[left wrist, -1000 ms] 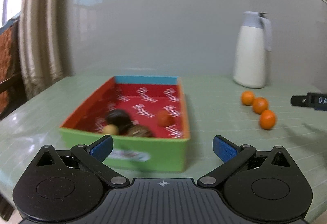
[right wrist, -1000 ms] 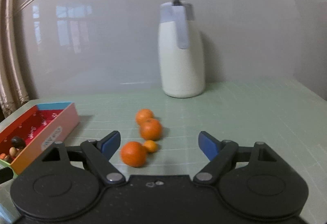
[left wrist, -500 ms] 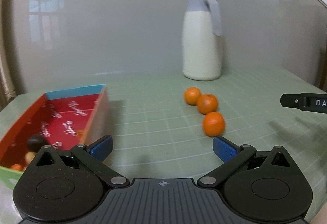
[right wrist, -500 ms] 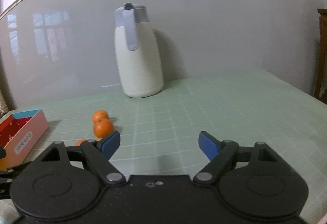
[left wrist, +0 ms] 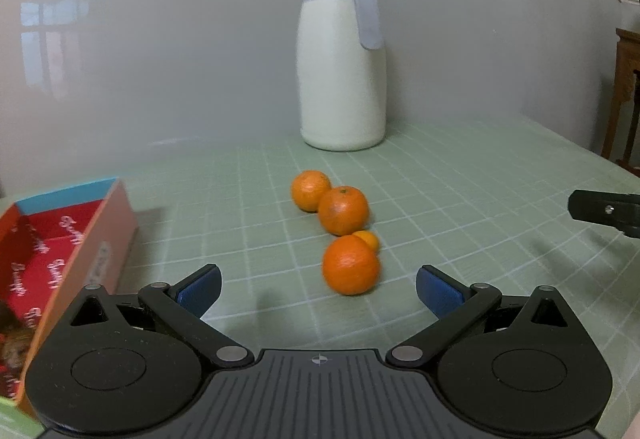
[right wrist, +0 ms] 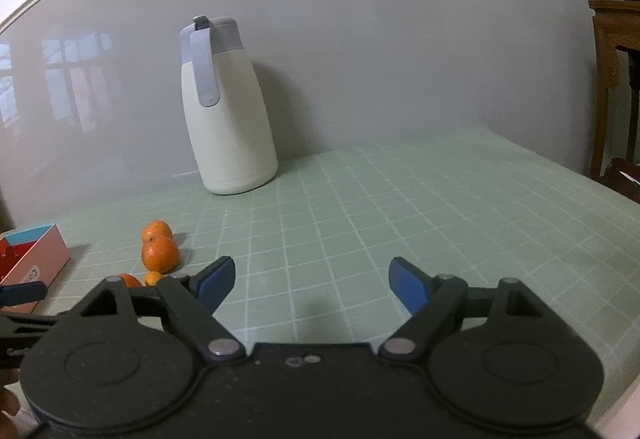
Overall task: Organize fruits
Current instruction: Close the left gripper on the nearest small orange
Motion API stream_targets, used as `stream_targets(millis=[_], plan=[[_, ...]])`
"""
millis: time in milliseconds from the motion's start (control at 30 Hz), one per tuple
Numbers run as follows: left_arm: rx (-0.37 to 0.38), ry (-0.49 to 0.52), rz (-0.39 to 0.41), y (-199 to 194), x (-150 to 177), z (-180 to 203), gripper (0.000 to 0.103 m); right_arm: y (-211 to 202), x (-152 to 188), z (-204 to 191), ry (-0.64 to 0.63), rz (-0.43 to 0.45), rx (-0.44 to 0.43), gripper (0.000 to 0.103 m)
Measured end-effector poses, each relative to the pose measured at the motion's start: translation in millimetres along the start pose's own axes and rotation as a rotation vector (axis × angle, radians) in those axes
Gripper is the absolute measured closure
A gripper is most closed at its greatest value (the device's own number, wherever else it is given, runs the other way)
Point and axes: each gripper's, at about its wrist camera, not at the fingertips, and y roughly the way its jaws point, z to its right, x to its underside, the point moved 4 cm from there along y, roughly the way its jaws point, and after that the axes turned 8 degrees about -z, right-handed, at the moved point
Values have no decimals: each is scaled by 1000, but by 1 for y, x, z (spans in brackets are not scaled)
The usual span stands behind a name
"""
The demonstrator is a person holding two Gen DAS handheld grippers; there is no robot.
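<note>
Here the left gripper stands with its blue-padded jaws spread wide and nothing between them, pointing down over a pale green checked tablecloth. Just ahead of its fingertips lies the nearest orange, a little blurred, and a small orange peeks out from behind it, touching it or nearly so. Farther back sit a second orange and a third orange, pressed against each other, so the fruit forms a short line running away from the gripper toward a white jug with a grey lid and handle that stands upright near the grey wall. At the left edge is a box with a red printed lining, its pink outer wall facing the fruit and well apart from it; dark blurred shapes lie inside near the lower corner, too unclear to name. The right gripper is likewise released, jaws wide apart over bare cloth and grasping nothing, and its black tip shows at the right edge of the left wrist view. From the right wrist view the oranges lie off to the left of its left finger, partly hidden behind it, with the box corner beyond them.
</note>
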Motion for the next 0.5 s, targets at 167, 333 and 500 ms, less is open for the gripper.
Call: stream_targets(millis=[167,333,500], plan=[[18,9,-20,14,-5,10,1,-1,1,8,14,1,6,19],[34,13,-25,22,-10,19,1,-2,1,11,21,2,7,19],[38,14,-42,30,-12,25,12,0,1,13,27,2,7,19]])
